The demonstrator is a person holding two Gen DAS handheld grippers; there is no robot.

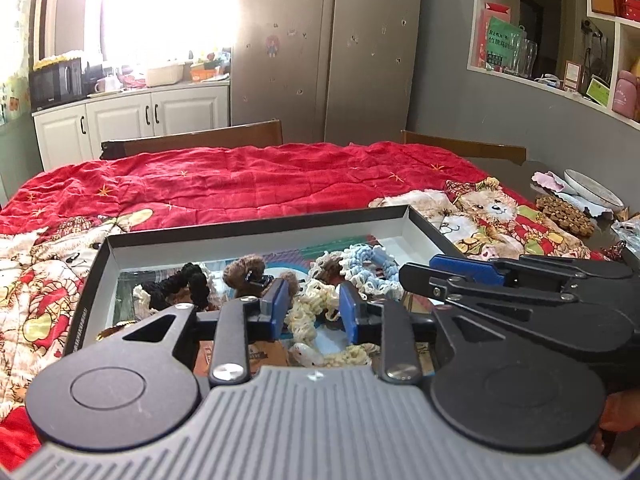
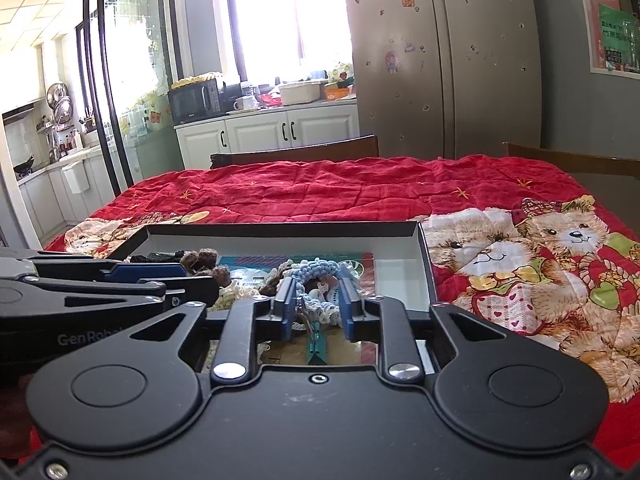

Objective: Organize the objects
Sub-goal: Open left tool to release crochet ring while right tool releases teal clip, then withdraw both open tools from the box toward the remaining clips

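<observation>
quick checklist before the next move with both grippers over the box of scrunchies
1. Left gripper clear of the cream scrunchie: cannot tell; the jaws are parted, with the scrunchie between them.
2. Right gripper free: not ok; the jaws are parted, but a teal clip and pale yarn sit between them.
3. Scrunchies inside the black box: ok; the blue scrunchie, black and brown ones lie within its walls.
4. Grippers apart: ok; side by side, not touching.
5. Box flat on the red quilt: ok.
</observation>
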